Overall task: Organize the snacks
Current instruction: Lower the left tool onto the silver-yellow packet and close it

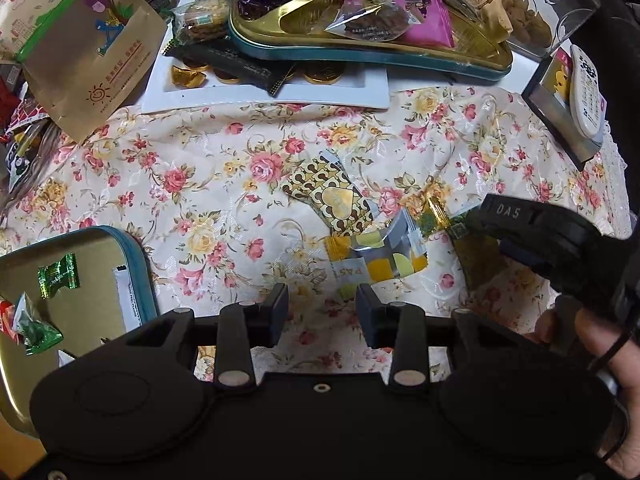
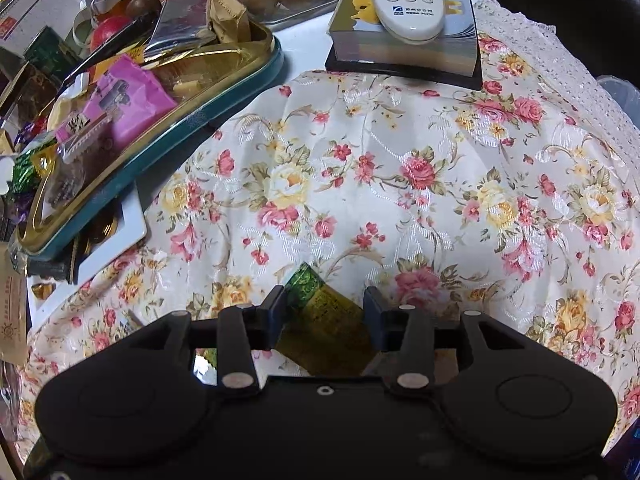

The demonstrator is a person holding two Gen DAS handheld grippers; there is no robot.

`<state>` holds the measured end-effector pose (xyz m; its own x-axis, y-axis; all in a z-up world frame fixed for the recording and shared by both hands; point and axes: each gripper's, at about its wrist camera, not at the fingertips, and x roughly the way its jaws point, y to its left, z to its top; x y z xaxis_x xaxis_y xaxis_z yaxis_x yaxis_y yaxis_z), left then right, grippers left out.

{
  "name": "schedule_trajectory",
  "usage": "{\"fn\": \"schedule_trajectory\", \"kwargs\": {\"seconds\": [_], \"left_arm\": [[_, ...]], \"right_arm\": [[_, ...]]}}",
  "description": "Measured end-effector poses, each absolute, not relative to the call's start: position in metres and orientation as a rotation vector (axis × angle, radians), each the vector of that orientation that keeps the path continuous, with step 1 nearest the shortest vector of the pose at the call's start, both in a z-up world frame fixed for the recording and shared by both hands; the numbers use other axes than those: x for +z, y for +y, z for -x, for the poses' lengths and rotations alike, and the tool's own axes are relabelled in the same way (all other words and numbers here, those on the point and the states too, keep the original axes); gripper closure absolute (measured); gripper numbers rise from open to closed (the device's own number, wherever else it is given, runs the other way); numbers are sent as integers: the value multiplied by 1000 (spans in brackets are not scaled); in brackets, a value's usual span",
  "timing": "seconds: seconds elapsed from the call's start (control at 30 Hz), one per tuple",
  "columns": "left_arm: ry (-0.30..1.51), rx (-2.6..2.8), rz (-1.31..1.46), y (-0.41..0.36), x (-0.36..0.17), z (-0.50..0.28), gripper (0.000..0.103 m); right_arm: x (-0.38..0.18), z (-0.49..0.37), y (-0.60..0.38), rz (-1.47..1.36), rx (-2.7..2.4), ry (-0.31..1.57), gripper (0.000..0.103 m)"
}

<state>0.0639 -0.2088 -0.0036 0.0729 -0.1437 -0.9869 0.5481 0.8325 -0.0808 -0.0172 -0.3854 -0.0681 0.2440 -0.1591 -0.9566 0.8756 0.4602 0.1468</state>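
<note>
Gold-green packet (image 2: 326, 330) — between right hand-held gripper (image 2: 324, 312)

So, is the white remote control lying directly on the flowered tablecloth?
No, the remote control lies on top of a thick book, which itself sits on the tablecloth.

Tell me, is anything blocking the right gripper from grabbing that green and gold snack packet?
Nothing visible is. The green and gold packet lies flat on the flowered cloth, already between the right gripper and its open jaws, with nothing on top of it.
</note>
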Motion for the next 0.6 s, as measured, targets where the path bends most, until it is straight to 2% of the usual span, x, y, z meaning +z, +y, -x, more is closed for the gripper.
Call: {"fn": "schedule_trajectory", "kwargs": {"seconds": [0.03,0.3,0.37,0.6], "left_arm": [[1409,-534,-352,-208,-4,-65,56],[1417,-517,-354,-202,-7,-70,56],[1424,-522,-344,-201,-7,-71,56],[1368,-569,-310,-207,-5,-69,56]], "right_arm": [[-67,19,-383,-809,-814,1106,58],[-64,37,-359,-735,-689,1207,58],[-69,46,-356,-799,-638,1259,58],[-48,68,-365,-931,-665,1170,59]]}}
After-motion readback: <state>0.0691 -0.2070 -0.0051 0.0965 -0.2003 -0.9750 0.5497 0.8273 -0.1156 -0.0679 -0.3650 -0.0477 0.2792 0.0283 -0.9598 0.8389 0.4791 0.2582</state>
